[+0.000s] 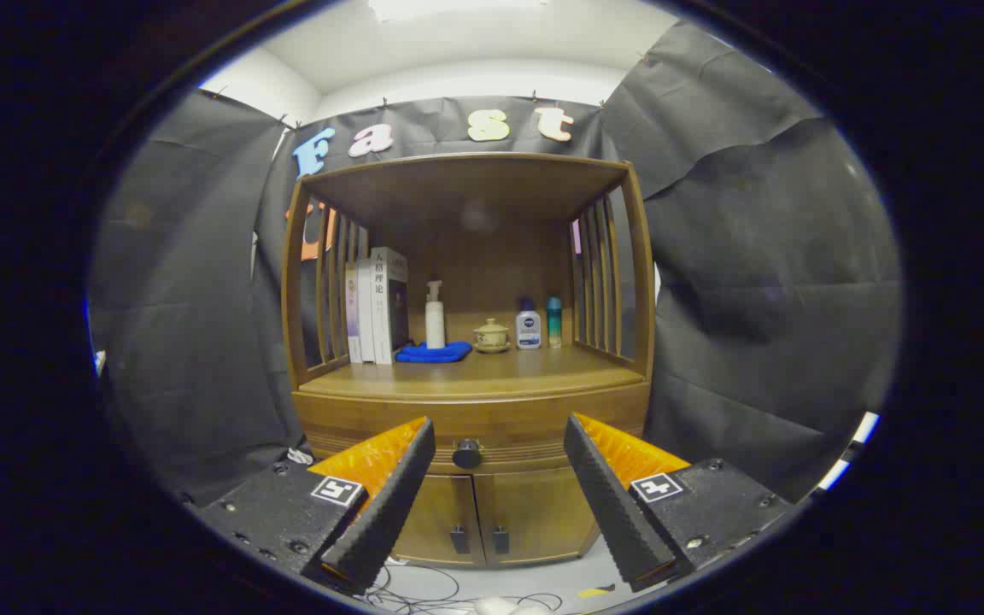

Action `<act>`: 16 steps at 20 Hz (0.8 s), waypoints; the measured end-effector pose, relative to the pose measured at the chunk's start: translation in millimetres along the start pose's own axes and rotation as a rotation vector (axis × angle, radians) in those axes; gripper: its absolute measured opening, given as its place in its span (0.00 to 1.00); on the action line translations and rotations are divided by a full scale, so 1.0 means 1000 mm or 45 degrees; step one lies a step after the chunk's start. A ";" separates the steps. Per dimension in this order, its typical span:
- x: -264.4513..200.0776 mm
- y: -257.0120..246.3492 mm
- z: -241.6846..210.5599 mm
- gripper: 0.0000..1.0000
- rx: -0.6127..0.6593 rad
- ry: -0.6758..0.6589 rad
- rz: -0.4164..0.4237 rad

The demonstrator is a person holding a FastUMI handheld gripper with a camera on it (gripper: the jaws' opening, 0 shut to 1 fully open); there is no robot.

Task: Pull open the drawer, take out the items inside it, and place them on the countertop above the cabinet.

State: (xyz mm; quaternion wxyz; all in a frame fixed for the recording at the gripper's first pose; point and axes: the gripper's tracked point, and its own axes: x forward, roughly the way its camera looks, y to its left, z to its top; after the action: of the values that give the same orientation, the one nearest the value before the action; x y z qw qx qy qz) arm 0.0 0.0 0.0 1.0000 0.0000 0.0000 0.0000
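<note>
Drawer [468, 430] shut, flush in the cabinet [475, 504] front, directly under the worktop [492, 376] front edge. Round dark knob [467, 453] at the drawer's middle, seen in the gap between the two fingers, beyond them and untouched. Contents of the drawer hidden.

Tongs [500, 504] spread wide, holding nothing, touching nothing; fingers [389, 504] angled toward the cabinet front, one to each side of the knob, well apart from it.

Below the drawer, two cabinet doors [492, 512] closed, each with a small dark handle near the centre seam.

On the worktop, toward the back left corner: a row of upright books [377, 307] against the slatted side. Just right of the books, a folded blue cloth [434, 352] lying flat, with a white pump bottle [434, 316] standing at its rear, on or just behind it, cannot tell which. Near the back middle, a small lidded ceramic pot [491, 336] on a saucer. Right of that, a white bottle with a blue cap [528, 329], and just beside it a slim teal bottle [553, 322], both upright, toward the back right corner.

Front half of the worktop bare wood.

On the floor before the cabinet, loose cables [424, 589].
</note>
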 end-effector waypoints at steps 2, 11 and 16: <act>0.000 0.001 0.002 0.99 0.000 -0.004 0.006; 0.012 0.005 -0.007 0.99 -0.015 0.017 0.008; 0.036 0.011 -0.023 0.99 -0.025 0.041 0.017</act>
State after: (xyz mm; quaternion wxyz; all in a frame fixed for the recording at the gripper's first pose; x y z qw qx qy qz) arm 36.0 10.8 -23.1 0.9998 -0.0098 0.0162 0.0067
